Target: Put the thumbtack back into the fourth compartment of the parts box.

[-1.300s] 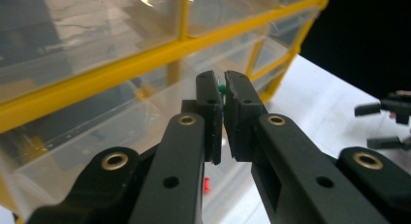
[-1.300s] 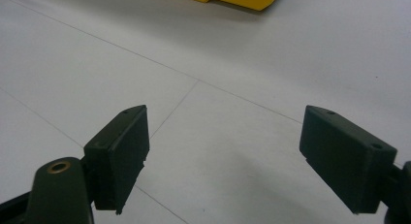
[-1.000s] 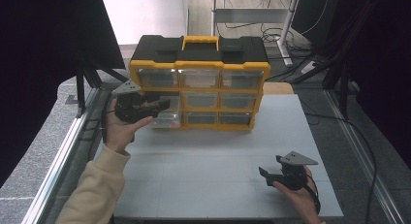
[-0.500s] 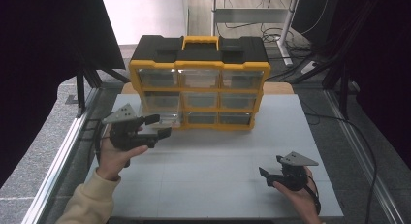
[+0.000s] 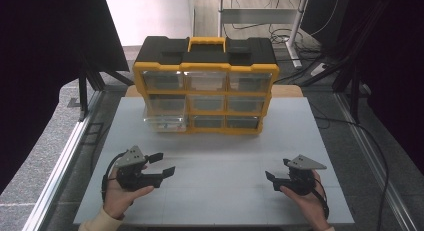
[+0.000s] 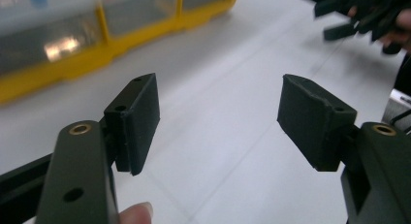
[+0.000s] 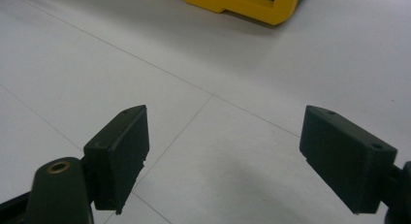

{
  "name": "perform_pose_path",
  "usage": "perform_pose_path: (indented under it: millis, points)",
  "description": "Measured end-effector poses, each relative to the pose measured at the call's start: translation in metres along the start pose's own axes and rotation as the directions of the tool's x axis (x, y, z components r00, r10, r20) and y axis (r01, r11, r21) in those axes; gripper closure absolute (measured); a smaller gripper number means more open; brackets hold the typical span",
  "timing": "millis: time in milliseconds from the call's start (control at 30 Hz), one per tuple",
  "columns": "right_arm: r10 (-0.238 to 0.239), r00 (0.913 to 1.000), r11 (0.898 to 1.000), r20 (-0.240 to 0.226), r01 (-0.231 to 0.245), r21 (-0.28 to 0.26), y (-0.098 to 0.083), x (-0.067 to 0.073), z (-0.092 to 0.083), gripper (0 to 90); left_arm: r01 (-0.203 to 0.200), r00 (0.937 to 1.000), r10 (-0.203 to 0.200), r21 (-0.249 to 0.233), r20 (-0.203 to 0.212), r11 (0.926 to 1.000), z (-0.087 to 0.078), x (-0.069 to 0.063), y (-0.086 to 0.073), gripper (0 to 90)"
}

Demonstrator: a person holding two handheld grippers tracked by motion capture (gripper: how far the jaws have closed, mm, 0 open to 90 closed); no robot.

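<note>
Your left gripper now sits low at the near left of the white table, pulled back from the organizer's bottom-left drawer, where it was a second ago; its jaws have just been opening and stand released, nothing between them. Your right gripper rests at the near right, where it was before, jaws spread and empty.

The left gripper view shows its two black pads wide apart over bare table, a fingertip at the bottom edge and your other hand's gripper at top right. The right gripper view shows a yellow corner of the case beyond open pads.

Farther back, the yellow-and-black drawer organizer stands at the table's far edge, its bottom-left drawer jutting slightly out. No readable writing shows anywhere.
</note>
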State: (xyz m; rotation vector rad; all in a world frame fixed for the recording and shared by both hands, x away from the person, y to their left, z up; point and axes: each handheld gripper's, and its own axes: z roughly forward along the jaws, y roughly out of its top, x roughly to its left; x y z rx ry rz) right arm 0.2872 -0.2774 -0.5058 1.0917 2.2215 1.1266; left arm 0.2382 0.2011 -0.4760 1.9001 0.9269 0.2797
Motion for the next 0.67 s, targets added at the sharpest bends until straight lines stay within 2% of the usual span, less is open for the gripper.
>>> perform_pose_path:
  millis: [67,167,367,667]
  points:
    - [0.0,1.0,1.0,-0.008,0.0,0.004,-0.001,-0.001,0.002,18.2,0.01,0.9999,-0.01,0.013,-0.013,0.9999,0.003,0.003,-0.008,31.0]
    - [-0.004,0.9999,1.0,-0.012,0.004,0.004,0.0,-0.001,0.004,18.2,-0.002,0.9983,0.004,0.034,-0.058,0.9994,0.009,0.008,-0.015,30.9]
    - [-0.016,0.9997,1.0,-0.018,0.016,0.009,0.001,0.0,0.007,18.3,-0.002,0.9974,0.005,0.039,-0.071,0.9992,0.011,0.013,-0.02,30.9]
    - [-0.002,0.9997,1.0,-0.023,0.002,0.005,0.0,0.0,0.005,18.4,-0.015,0.9968,0.017,0.031,-0.079,0.9994,0.013,0.015,-0.018,30.9]
